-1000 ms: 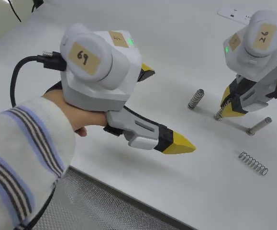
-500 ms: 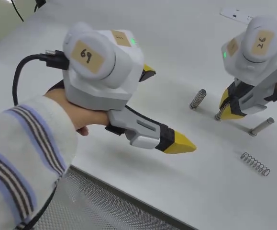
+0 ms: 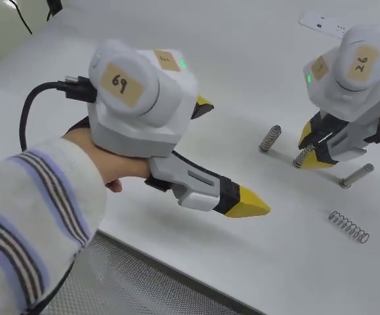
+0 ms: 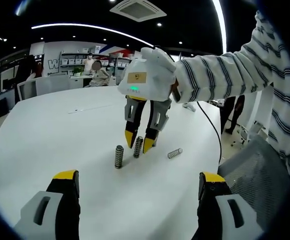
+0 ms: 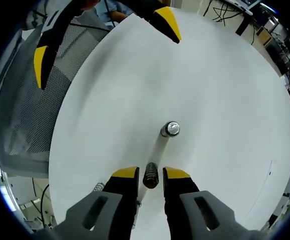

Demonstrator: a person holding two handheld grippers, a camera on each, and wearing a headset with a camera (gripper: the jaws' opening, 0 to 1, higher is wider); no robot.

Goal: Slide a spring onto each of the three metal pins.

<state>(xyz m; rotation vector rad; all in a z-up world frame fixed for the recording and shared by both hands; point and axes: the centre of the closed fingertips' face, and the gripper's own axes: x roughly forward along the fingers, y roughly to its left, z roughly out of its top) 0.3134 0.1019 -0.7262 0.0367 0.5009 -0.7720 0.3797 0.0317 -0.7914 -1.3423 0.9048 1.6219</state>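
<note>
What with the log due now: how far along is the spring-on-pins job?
Done: one spring-covered pin stands finished. In hand: the right gripper has its jaws around a second spring standing upright, as if already threaded; grip unclear. Left: the bare pin and the loose spring lying beside it. The left gripper is open, holding nothing.

This looks like an open-plan office or tech lab. A large white table [image 4: 44,150] stands under a dark ceiling with curved light strips [image 4: 84,25] and a square air vent [image 4: 138,8]. Shelves [image 4: 68,61] line the far wall, people [image 4: 100,75] sit at desks beyond, and a grey mesh office chair [image 4: 250,165] stands at the table's edge.
</note>
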